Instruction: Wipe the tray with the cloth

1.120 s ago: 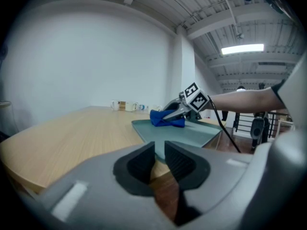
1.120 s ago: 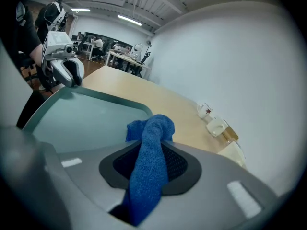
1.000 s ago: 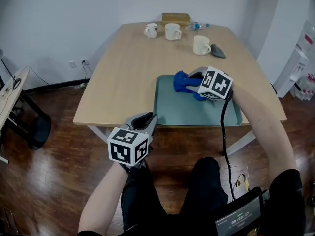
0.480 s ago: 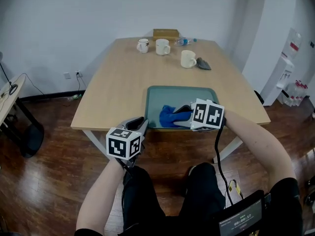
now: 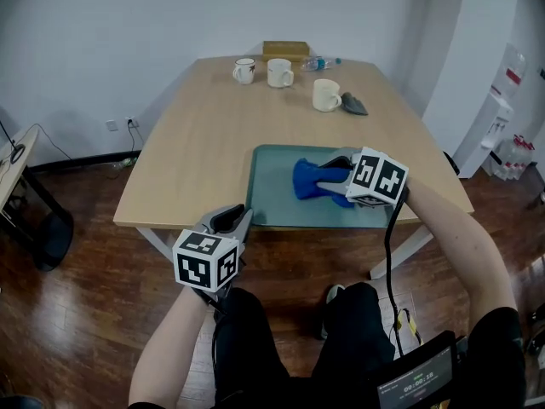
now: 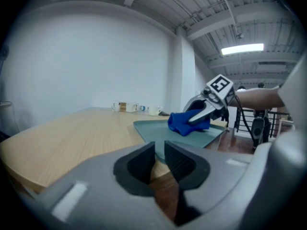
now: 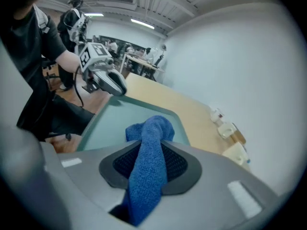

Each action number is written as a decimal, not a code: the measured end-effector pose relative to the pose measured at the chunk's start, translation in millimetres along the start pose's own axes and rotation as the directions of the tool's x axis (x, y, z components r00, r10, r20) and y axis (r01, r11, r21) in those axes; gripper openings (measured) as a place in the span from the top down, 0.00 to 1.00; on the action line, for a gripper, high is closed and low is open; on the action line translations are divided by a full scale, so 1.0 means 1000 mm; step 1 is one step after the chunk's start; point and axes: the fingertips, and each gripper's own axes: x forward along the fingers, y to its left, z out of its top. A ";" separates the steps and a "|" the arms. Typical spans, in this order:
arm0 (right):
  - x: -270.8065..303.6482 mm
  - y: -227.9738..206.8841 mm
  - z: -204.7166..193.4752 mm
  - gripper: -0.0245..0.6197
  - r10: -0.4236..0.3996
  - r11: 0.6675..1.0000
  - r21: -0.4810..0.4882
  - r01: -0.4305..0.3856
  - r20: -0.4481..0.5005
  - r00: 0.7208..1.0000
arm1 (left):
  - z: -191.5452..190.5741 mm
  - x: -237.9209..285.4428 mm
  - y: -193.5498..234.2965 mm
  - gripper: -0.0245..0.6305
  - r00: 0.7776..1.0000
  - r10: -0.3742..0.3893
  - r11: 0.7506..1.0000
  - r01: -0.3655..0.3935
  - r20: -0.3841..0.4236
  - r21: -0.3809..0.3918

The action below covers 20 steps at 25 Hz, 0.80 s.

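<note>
A teal tray lies at the near edge of the wooden table. On its middle rests a blue cloth, and my right gripper is shut on it and pressing it to the tray. In the right gripper view the cloth hangs bunched between the pads over the tray. My left gripper is held off the table's near edge, left of the tray's corner. Its jaws stand almost together with nothing between them. The left gripper view shows the tray, the cloth and the right gripper.
At the table's far end stand three mugs, a dark grey item, a wooden box and a plastic bottle. A side table is at the left. My legs are below the table's near edge.
My right gripper dragged the cloth from the tray's far part to its near edge, then pushed it back to the middle. The left gripper has stayed where it was.
</note>
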 end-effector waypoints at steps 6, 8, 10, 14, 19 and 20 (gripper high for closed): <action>0.003 -0.086 -0.068 0.80 -0.182 0.976 0.088 0.198 -0.165 0.969 | 0.000 -0.002 0.001 0.86 1.000 -0.015 1.000 0.016 -0.025 0.015; 0.007 -0.095 -0.072 0.80 -0.194 0.972 0.105 0.212 -0.158 0.968 | 0.008 -0.007 -0.002 0.86 0.999 -0.020 0.997 0.023 -0.044 0.075; 0.012 -0.101 -0.074 0.80 -0.201 0.972 0.093 0.216 -0.149 0.968 | 0.029 -0.011 -0.012 0.86 0.999 -0.033 0.989 0.037 -0.026 0.145; 0.018 -0.105 -0.073 0.80 -0.220 0.969 0.076 0.233 -0.153 0.963 | 0.051 0.005 -0.052 0.85 0.986 -0.135 0.958 0.155 -0.099 0.241; 0.008 -0.076 -0.058 0.80 -0.167 0.983 0.052 0.175 -0.136 0.977 | 0.036 0.043 -0.070 0.83 0.922 -0.202 0.920 0.294 -0.331 0.259; 0.005 -0.064 -0.056 0.80 -0.142 0.988 0.044 0.149 -0.135 0.981 | 0.032 0.049 -0.074 0.83 0.901 -0.217 0.910 0.326 -0.375 0.257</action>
